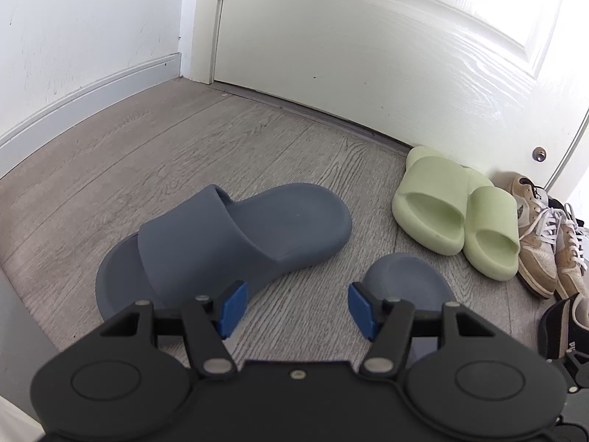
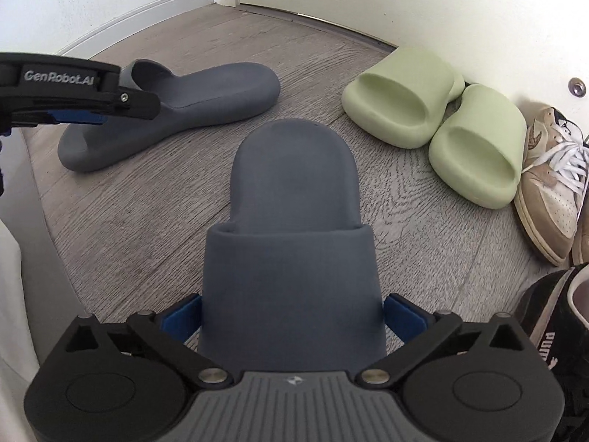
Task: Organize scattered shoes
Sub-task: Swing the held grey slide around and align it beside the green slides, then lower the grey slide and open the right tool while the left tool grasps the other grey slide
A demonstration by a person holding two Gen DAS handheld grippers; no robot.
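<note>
Slate-blue slides point(image 2: 291, 235) point(image 2: 173, 110), pale green slides point(image 2: 438, 118), tan-and-white sneakers point(image 2: 552, 180) white laces, black sneaker point(image 2: 552, 328), grey woodgrain floor point(image 2: 129, 221), white door point(image 1: 368, 37).

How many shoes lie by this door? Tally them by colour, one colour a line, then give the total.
blue-grey foam slides: 2
pale green foam slides: 2
tan-and-white lace-up sneakers: 2
black sneaker with white lettering: 1, cut off at the picture's edge
Total in view: 7
</note>
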